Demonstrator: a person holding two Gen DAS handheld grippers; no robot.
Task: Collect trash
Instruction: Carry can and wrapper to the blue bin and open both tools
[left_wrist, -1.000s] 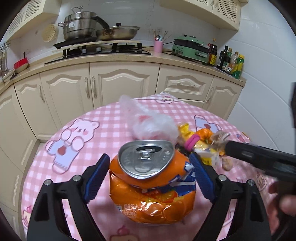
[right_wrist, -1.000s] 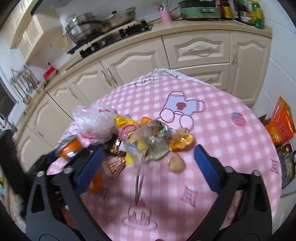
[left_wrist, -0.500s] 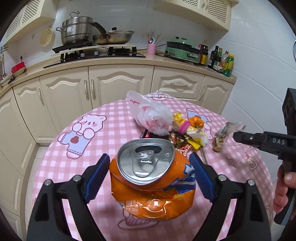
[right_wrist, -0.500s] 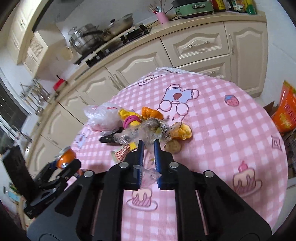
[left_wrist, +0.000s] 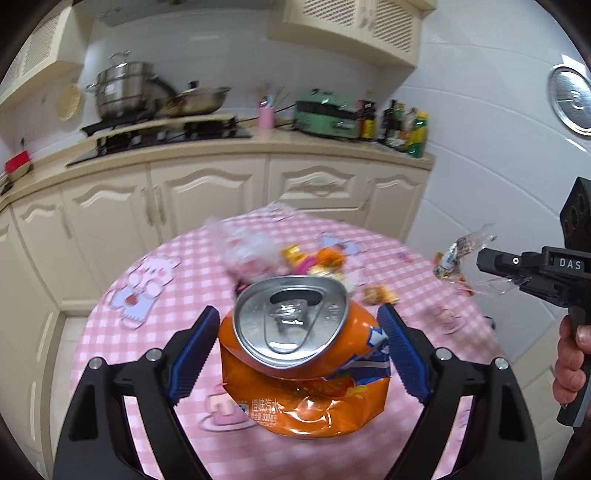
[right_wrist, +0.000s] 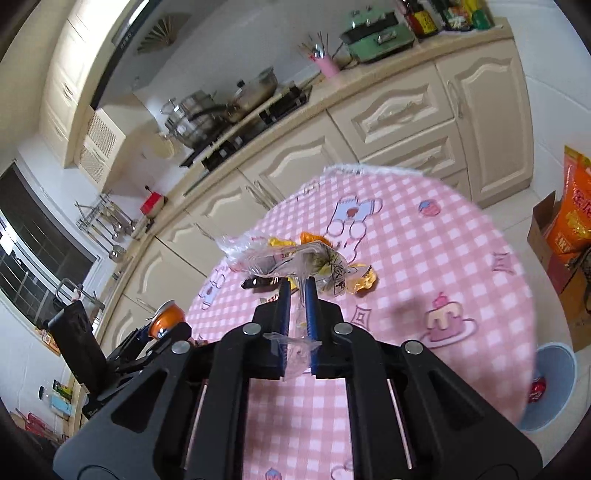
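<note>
Crushed can (left_wrist: 303, 354) between left jaws

Crushed orange can (left_wrist: 303, 354) and clear wrapper (right_wrist: 295, 260) held aloft above table.

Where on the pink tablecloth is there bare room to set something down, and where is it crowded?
Free: the near right part of the tablecloth, between the cake print and the table edge above the blue bin, and the left side around the bear print. Crowded: the middle, where the plastic bag and snack wrappers pile up.
</note>
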